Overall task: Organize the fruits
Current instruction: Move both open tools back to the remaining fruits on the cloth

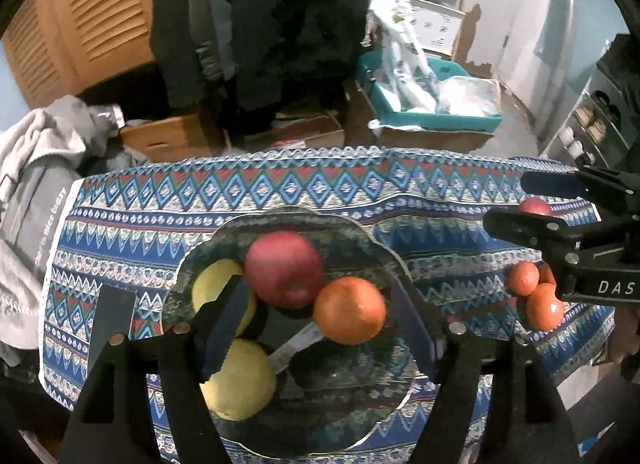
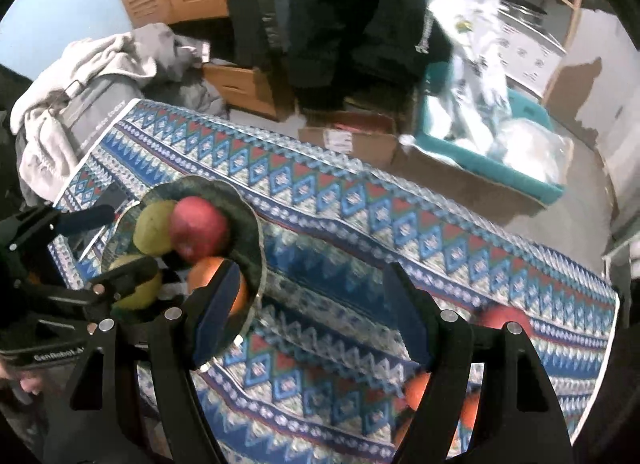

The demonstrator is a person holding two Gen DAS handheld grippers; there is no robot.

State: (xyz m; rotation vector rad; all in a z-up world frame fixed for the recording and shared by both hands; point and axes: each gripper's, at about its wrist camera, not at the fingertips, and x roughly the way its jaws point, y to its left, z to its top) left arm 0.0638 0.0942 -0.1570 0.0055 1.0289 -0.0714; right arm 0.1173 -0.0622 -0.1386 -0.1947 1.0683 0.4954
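A dark scalloped plate on the patterned tablecloth holds a red apple, an orange and two yellow-green fruits. My left gripper is open above the plate, empty. The right gripper shows at the right, open, above a red apple and small oranges. In the right wrist view, my right gripper is open and empty over the cloth; the plate, a red apple and small oranges show.
A grey sweatshirt lies at the table's left end. Cardboard boxes and a teal bin with plastic bags stand on the floor beyond the table's far edge. Dark coats hang behind.
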